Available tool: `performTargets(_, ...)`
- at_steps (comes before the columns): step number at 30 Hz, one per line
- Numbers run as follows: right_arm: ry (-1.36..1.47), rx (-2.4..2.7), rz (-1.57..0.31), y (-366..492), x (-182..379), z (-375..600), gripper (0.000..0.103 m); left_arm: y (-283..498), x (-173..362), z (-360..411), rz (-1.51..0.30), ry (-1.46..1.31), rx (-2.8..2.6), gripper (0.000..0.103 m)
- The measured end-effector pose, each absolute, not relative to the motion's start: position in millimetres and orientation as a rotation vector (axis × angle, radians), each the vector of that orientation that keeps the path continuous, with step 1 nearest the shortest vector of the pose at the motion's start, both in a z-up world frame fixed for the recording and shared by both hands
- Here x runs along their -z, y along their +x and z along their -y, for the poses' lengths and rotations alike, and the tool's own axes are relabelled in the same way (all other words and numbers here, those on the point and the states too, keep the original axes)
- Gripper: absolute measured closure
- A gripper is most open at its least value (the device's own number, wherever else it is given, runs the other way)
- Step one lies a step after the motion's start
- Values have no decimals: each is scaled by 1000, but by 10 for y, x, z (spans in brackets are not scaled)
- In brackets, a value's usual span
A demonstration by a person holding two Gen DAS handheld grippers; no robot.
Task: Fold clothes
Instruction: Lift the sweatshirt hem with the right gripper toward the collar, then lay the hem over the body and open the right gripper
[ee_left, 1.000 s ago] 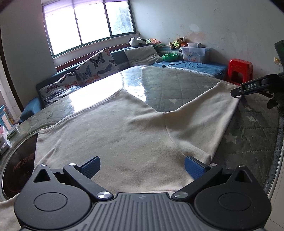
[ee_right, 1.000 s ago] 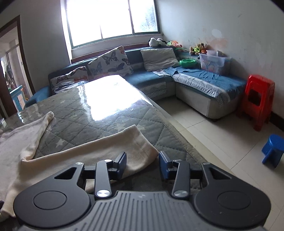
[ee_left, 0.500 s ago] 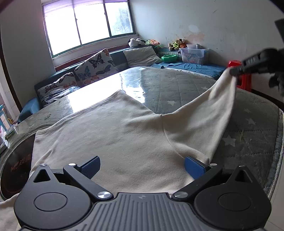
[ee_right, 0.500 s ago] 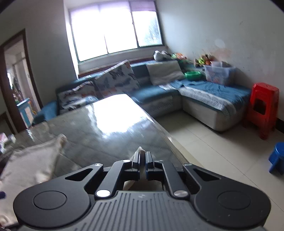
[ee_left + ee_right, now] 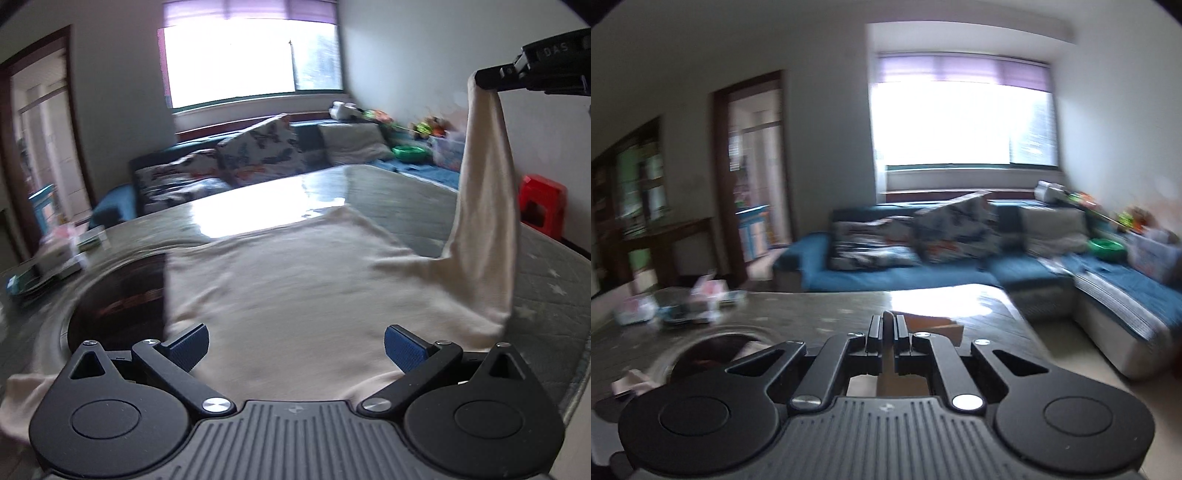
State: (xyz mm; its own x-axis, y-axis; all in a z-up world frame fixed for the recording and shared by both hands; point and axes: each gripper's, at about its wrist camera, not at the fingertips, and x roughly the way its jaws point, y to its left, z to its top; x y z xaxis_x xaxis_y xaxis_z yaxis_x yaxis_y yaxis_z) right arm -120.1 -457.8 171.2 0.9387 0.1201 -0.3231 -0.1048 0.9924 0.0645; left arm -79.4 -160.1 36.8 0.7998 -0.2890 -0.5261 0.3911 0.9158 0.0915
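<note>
The cream garment lies spread flat on the quilted, glossy-covered table, except for one sleeve that rises steeply off the surface. The right claw is held high at the upper right, reaching in sideways, its jaws clamped tight on the sleeve's end — a sliver of cloth shows between the fingers in its own view too. The left claw sits low at the near edge of the garment, tipped downward over the fabric, its blue pads spread wide apart with nothing gripped — just cloth beneath them.
</note>
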Motion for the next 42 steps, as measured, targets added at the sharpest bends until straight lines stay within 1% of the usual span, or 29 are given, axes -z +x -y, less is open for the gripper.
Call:
performTargets(5,-18,-264,-370,-990,-1631,3990,99,-868,-321,1215,-543,160,287,0)
performTargets(9,-55,-387,-448,-881,-1372,3466,99,-935,-280,990,-559,142,233,0)
performTargets(14,-77,-478,-537,-849,-1050,3070,98,-975,-278,842,-564,125,195,0)
performTargets(18,-86,-552,-613,-939,-832,2879,94,-977,-307,826,-559,123,187,0)
performTargets(19,-87,-563,-619,-983,-814,2874,90,-977,-321,834,-555,126,189,0)
performTargets(20,-96,-567,-618,-1006,-820,2880,84,-977,-337,844,-551,126,191,0)
performTargets(21,-106,-565,-613,-1034,-835,2917,83,-975,-353,853,-548,125,194,0)
performTargets(26,-139,-466,-642,-1100,-797,3272,83,-941,-397,996,-534,122,234,1)
performTargets(31,-91,-354,-716,-1125,-588,3706,83,-895,-388,1213,-533,144,292,4)
performTargets(35,-63,-308,-750,-1166,-450,3966,86,-820,-375,1316,-538,161,301,5)
performTargets(39,-47,-328,-720,-1108,-539,4073,86,-678,-375,1243,-542,157,254,5)
performTargets(42,-89,-316,-690,-998,-589,4081,86,-582,-364,1131,-557,146,203,5)
